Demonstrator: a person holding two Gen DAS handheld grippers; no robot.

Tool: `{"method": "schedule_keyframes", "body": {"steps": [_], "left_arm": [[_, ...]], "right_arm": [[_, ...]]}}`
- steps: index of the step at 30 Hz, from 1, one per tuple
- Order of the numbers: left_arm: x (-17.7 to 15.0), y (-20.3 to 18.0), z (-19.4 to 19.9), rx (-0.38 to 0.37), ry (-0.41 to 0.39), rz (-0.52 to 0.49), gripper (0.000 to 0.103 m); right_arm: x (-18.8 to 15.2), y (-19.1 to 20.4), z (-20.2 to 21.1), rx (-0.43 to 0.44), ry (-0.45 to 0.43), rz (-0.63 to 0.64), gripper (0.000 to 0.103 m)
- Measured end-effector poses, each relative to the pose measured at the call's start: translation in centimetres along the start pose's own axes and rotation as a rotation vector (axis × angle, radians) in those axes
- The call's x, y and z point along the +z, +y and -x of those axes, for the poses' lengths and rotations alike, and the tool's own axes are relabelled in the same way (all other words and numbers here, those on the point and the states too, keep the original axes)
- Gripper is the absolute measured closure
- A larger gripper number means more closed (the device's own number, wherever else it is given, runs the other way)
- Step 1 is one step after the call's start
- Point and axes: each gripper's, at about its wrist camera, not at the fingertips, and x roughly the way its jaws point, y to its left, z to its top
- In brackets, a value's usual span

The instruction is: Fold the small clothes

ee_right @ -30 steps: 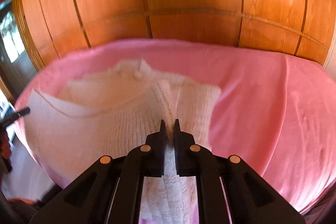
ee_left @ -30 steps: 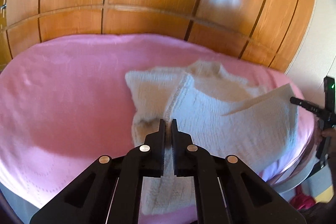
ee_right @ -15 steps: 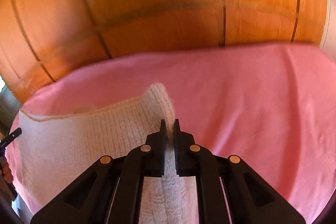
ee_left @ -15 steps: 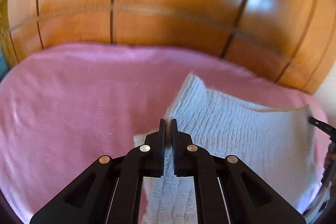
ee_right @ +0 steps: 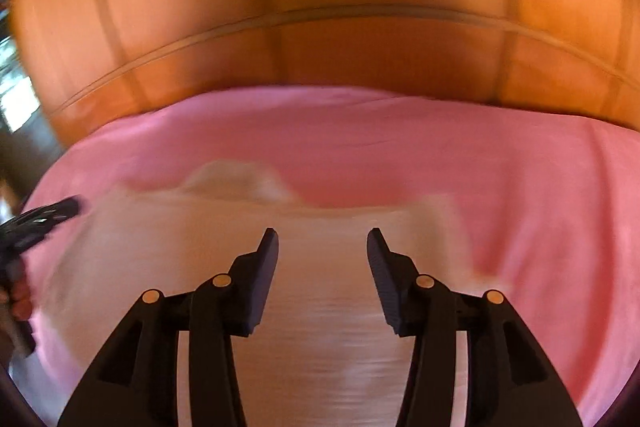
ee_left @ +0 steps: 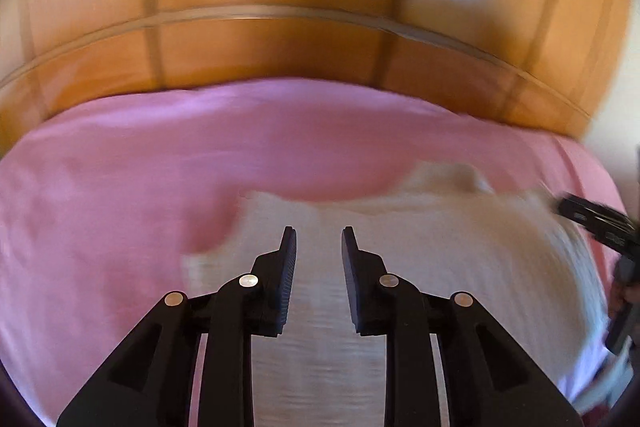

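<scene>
Motion blur smears the white knit sweater (ee_left: 420,267), hiding its stitches; its near edge runs off frame behind the gripper arms.

White knit sweater (ee_left: 420,267); glossy wood panelling (ee_left: 280,47).

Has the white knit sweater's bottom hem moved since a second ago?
Yes. The sweater hem, earlier pinched near the camera, now lies folded forward toward the wooden panels on the pink blanket.
</scene>
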Motion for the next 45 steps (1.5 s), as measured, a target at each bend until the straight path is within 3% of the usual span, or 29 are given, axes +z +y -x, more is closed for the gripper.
{"method": "schedule_keyframes", "body": {"steps": [3, 5, 6, 7, 9, 16, 19, 22, 24, 28, 30, 33, 35, 36, 37, 38, 39, 40, 45], "left_arm": [[-0.4, -2.1, -3.0, -0.001, 0.087, -0.057, 0.081], [-1.2, -2.9, -4.8, 0.016, 0.138, -0.078, 0.081], [-1.4, -3.2, -5.0, 0.027, 0.129, -0.090, 0.087], [-1.5, -3.4, -4.8, 0.018, 0.113, -0.100, 0.102], [-1.3, -3.9, -4.0, 0.020, 0.071, -0.114, 0.102], [0.9, -3.9, -3.3, 0.039, -0.033, -0.060, 0.103], [1.4, -4.0, -5.2, 0.083, -0.021, -0.044, 0.103], [0.7, -4.1, -8.6, 0.156, 0.050, -0.054, 0.103], [-0.2, -4.2, -9.8, 0.189, 0.055, -0.059, 0.103], [-0.1, -3.9, -8.9, 0.183, 0.055, -0.038, 0.103], [-0.1, -3.2, -7.4, 0.147, 0.055, 0.022, 0.103], [-0.8, -2.6, -4.3, 0.169, 0.028, 0.056, 0.103], [-1.4, -2.5, -2.2, 0.175, 0.009, 0.063, 0.103], [-1.9, -2.4, -0.8, 0.184, -0.008, 0.063, 0.103], [-2.4, -2.4, 0.4, 0.192, -0.021, 0.061, 0.099], [-2.8, -2.2, 1.4, 0.195, -0.031, 0.064, 0.093], [-3.5, -1.9, 2.8, 0.194, -0.044, 0.081, 0.078], [-3.7, -1.6, 3.4, 0.190, -0.052, 0.090, 0.073], [-5.2, -0.5, 6.5, 0.197, -0.083, 0.126, 0.073]], "right_arm": [[-0.5, 2.8, -2.9, 0.064, 0.093, 0.044, 0.060], [-1.1, 3.9, -5.0, 0.045, 0.148, 0.074, 0.064], [-1.5, 4.4, -5.0, 0.039, 0.144, 0.086, 0.074], [-1.6, 4.7, -4.8, 0.035, 0.135, 0.095, 0.088], [-1.5, 4.6, -4.2, 0.037, 0.114, 0.098, 0.098], [0.1, 3.9, -1.6, 0.015, -0.010, 0.095, 0.100], [0.2, 3.7, -3.6, -0.032, 0.019, 0.083, 0.100], [-1.3, 3.5, -7.0, -0.072, 0.099, 0.089, 0.098], [-1.8, 3.4, -7.2, -0.077, 0.066, 0.072, 0.096], [-2.0, 3.0, -6.7, -0.061, 0.051, 0.063, 0.094], [-2.1, 2.5, -6.5, -0.035, 0.047, 0.041, 0.094], [-2.4, 0.9, -5.6, 0.001, 0.043, 0.009, 0.093], [-2.3, 0.3, -5.1, 0.024, 0.048, -0.008, 0.089], [-2.2, 0.5, -4.9, 0.032, 0.050, -0.010, 0.081], [-2.1, 0.4, -4.5, 0.038, 0.051, -0.014, 0.062], [-2.0, 0.4, -3.9, 0.034, 0.047, -0.022, 0.050], [-1.9, 0.6, -3.5, 0.031, 0.039, -0.030, 0.029], [-2.0, 0.7, -2.7, 0.032, 0.026, -0.040, 0.027], [-3.3, 1.5, 0.6, 0.040, 0.018, -0.041, 0.026]]}}
